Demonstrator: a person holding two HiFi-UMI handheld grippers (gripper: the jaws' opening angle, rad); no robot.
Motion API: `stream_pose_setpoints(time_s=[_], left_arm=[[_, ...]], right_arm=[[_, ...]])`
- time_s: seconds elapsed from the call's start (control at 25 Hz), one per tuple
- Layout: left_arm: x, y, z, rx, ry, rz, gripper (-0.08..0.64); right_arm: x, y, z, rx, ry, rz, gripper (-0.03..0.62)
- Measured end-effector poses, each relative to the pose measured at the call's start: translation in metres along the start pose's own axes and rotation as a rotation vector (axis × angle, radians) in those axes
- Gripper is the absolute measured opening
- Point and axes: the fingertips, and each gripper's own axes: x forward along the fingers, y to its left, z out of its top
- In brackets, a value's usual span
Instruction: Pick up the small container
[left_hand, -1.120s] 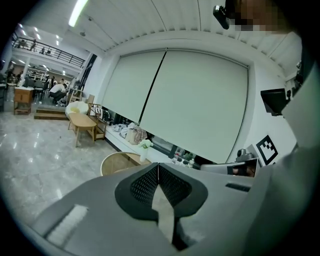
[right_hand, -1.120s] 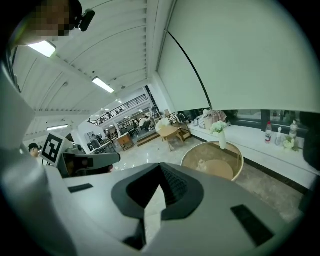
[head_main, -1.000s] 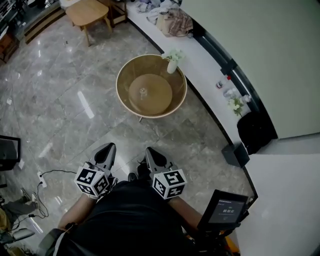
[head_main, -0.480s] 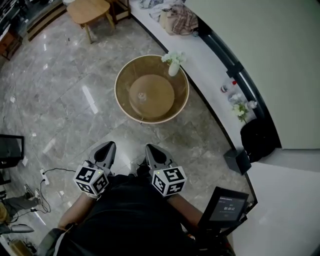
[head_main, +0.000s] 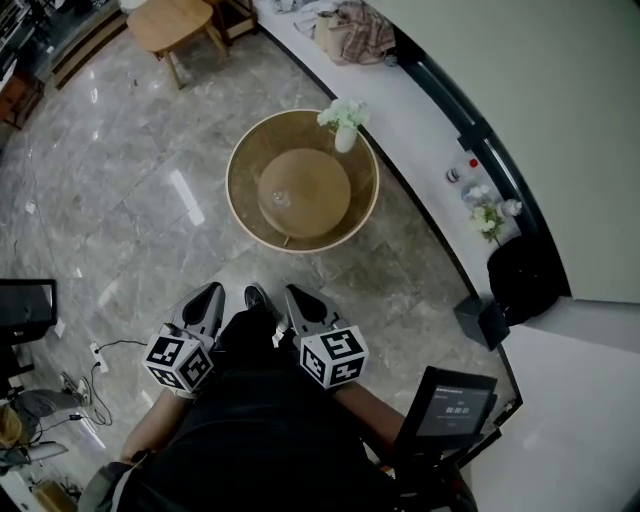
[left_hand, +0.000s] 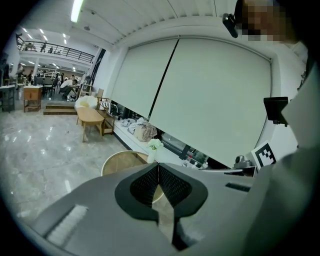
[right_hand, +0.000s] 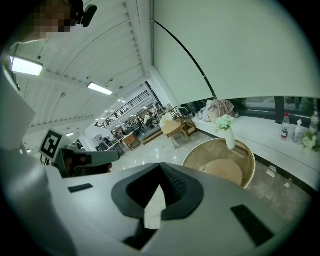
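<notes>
A round wooden table (head_main: 240, 150) with a raised rim stands on the marble floor ahead of me. A small clear container (head_main: 284, 196) sits on its inner disc and shows small in the right gripper view (right_hand: 202, 168). My left gripper (head_main: 210, 298) and right gripper (head_main: 295, 297) are held side by side close to my body, well short of the table. Both are shut with nothing between the jaws: the left gripper's (left_hand: 158, 167) pads meet, and so do the right gripper's (right_hand: 161, 172). A white vase of flowers (head_main: 345, 128) stands at the table's far rim.
A white ledge (head_main: 420, 130) runs along the wall at the right with bottles, flowers and a heap of clothes. A black bin (head_main: 480, 320) and a screen on a stand (head_main: 450, 405) are at lower right. A wooden bench (head_main: 170, 25) stands far left; a cable (head_main: 100, 355) lies at left.
The table has shifted a little leftward and down in the head view, and the ledge things have moved down. A shoe now shows between the grippers. Both grippers stay shut.
</notes>
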Motion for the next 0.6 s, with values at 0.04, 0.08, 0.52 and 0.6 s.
stream_pose_setpoints(time_s=[0.04, 0.08, 0.52, 0.6], left_arm=[[0.006, 0.001, 0.002, 0.002, 0.003, -0.005, 0.003], [0.012, 0.002, 0.005, 0.004, 0.005, -0.013, 0.003], [0.095, 0.026, 0.052, 0.051, 0.036, -0.164, 0.003], [0.11, 0.037, 0.064, 0.068, 0.043, -0.185, 0.003]], right_arm=[[0.002, -0.004, 0.002, 0.004, -0.002, -0.006, -0.002], [0.004, -0.008, 0.005, 0.008, -0.004, -0.014, -0.002], [0.045, -0.058, 0.054, 0.048, -0.056, -0.173, -0.002], [0.057, -0.063, 0.066, 0.048, -0.061, -0.2, -0.002]])
